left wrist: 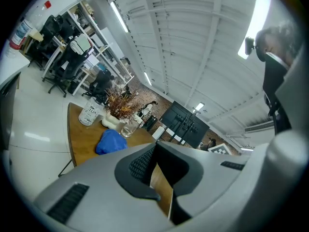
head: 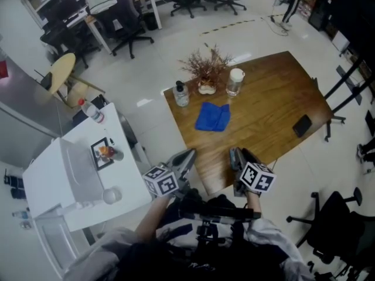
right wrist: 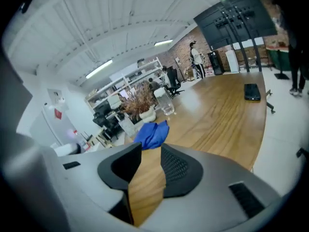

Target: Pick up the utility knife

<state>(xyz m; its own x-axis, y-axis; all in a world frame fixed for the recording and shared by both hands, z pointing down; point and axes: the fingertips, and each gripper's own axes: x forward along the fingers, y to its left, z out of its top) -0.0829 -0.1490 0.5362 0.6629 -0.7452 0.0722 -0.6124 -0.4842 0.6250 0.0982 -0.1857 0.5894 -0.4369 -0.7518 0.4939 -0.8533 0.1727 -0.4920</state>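
Being held at the near edge of the bench [head: 269, 98], the left tongs [head: 186, 158] and the right tongs [head: 240, 156] are being kept open and empty. A dark oblong [head: 302, 125], probably the utility knife, is lying well ahead, rightward, nearer the right tongs, its long axis slanted.
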